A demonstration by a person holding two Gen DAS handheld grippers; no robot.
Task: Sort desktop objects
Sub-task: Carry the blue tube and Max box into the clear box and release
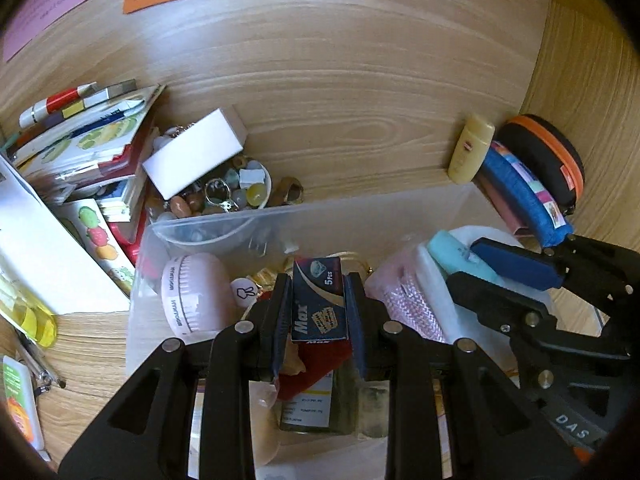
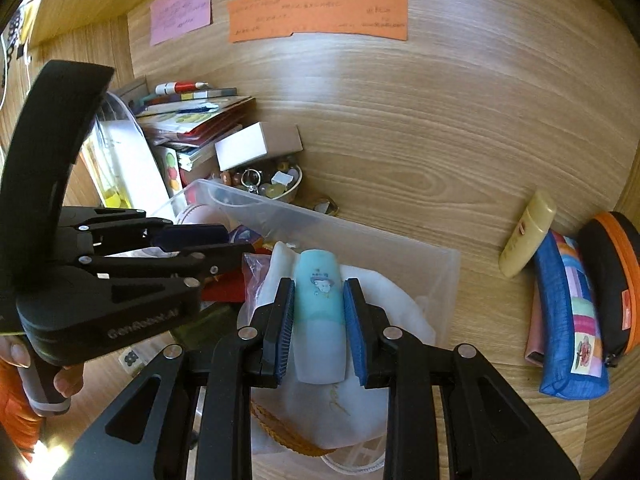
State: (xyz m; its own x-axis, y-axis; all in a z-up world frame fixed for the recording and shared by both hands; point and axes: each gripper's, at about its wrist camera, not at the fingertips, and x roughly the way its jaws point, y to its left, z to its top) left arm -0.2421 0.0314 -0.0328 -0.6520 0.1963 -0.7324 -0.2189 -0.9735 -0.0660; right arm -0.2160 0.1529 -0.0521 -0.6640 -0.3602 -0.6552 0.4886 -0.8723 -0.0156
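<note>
A clear plastic bin (image 1: 224,220) on the wooden desk holds many small items. My left gripper (image 1: 318,304) is shut on a dark blue "Max" blade box (image 1: 318,300) and holds it over the bin. My right gripper (image 2: 318,308) is shut on a teal and pale tube (image 2: 320,312) above a white cloth bag (image 2: 400,304) in the bin (image 2: 400,248). In the left wrist view the right gripper (image 1: 480,268) shows at right with the teal tube (image 1: 448,252). In the right wrist view the left gripper (image 2: 224,244) shows at left.
A bowl of beads and rings (image 1: 236,196) with a white box (image 1: 196,156) on it stands behind the bin. Books and packets (image 1: 88,144) pile at left. A yellow tube (image 2: 528,236), a blue pouch (image 2: 568,320) and a black-orange case (image 2: 612,280) lie at right.
</note>
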